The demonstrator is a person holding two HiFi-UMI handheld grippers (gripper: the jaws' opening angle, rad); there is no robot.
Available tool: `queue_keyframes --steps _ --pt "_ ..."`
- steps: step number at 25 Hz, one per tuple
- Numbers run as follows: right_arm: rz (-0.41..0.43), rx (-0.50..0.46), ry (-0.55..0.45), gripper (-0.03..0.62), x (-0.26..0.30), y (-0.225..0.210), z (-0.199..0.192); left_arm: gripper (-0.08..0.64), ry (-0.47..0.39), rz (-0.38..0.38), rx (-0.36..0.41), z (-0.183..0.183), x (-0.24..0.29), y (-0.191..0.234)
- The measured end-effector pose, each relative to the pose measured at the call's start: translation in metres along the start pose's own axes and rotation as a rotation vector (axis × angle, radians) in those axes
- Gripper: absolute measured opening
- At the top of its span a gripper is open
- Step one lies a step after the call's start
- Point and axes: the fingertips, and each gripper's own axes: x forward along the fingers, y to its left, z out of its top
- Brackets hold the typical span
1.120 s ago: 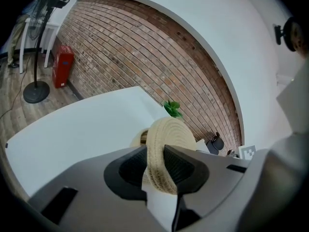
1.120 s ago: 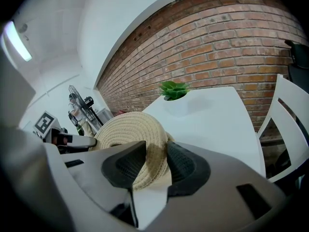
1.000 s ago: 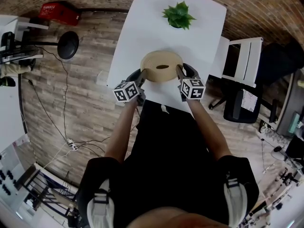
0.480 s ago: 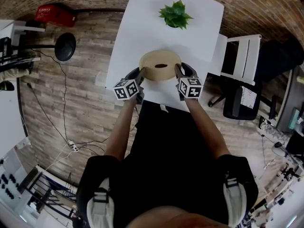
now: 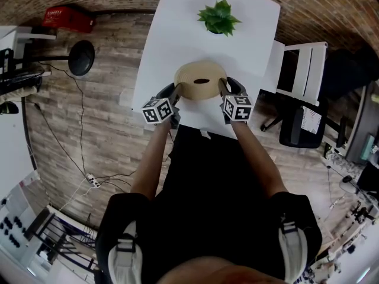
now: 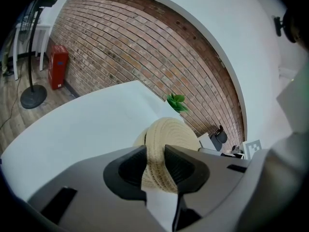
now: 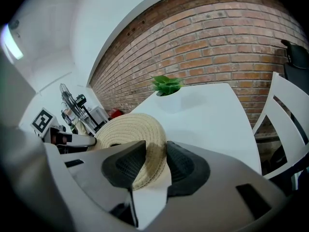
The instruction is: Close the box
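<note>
Both forearms reach forward, side by side. The left hand-held gripper point(image 5: 176, 92), its jaws just eased slightly wider, pinches the left rim of the woven lid point(image 5: 201, 80). The right hand-held gripper point(image 5: 224, 88) pinches the right rim. Both tilt downward.

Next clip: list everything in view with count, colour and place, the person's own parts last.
woven lid: one, straw-coloured, near end of the table, between both tongs
table: one, white, centre
potted plant: one, green, table's far end
chair: one, white, right of the table
case: one, red, on the floor, far left
stand base: one, black, floor left of the table
left tongs: one, grey with black pads, shut on the lid's left rim; jaws have just been opening slightly
right tongs: one, same colours, shut on its right rim
forearms: two, behind the tongs
</note>
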Motion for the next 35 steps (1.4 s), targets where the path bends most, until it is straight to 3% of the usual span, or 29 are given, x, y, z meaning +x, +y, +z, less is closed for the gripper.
queue_keyframes --steps 13,19,28,35 --pt "0.035 0.015 -0.009 0.129 0.005 -0.001 0.0 0.126 -0.005 0.039 0.019 0.002 0.002 0.004" --pt "0.056 0.048 -0.013 0.134 0.005 -0.002 -0.002 0.138 0.014 0.119 0.102 0.001 0.002 0.007" --pt "0.065 0.024 -0.015 0.137 0.003 -0.001 -0.002 0.14 0.004 0.117 0.084 -0.001 0.002 0.007" --pt "0.085 -0.029 -0.005 0.137 -0.002 0.001 -0.003 0.141 -0.033 0.124 0.156 0.0 -0.007 0.007"
